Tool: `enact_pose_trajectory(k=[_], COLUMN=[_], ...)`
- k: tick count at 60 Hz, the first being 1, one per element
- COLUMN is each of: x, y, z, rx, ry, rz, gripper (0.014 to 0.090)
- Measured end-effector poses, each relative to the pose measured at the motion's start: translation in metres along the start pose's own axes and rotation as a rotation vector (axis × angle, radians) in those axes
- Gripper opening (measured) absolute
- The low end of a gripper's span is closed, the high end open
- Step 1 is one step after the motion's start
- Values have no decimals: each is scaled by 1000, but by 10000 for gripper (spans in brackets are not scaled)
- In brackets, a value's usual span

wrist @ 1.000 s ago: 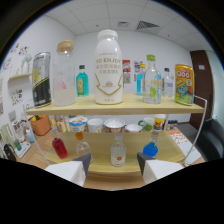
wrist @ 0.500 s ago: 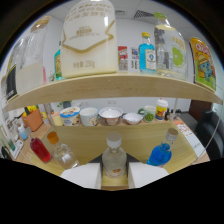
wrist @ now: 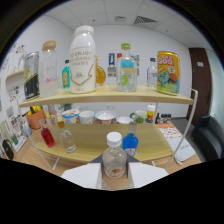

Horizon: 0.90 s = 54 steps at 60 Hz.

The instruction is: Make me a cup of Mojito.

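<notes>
Office shelf [wrist: 150,95] above a tabletop: I have the gripper [wrist: 114,176] jaws apart around the white-capped clear bottle [wrist: 114,159], not yet clamped; the Mojito is barely begun.

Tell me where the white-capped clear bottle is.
In the gripper view, the white-capped bottle stands between the hand-held gripper's open fingers, on the lower shelf, with the blue bottle just behind it.
</notes>
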Motion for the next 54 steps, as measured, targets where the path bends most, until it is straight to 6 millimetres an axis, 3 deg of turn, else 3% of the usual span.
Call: enact_pose_trajectory(k=[12,20,25,33,48,54], x=[45,63,73,79,56,44], y=[61,80,77,56,19,17], z=[-10,-7,-5,-1,2,3], rx=[-85,-102,-84,-39,47,58], ry=[79,141,205,301,389,401], rz=[-28,-169,-351,-732,-1390,-1608], gripper=[345,344,344,344,344,342])
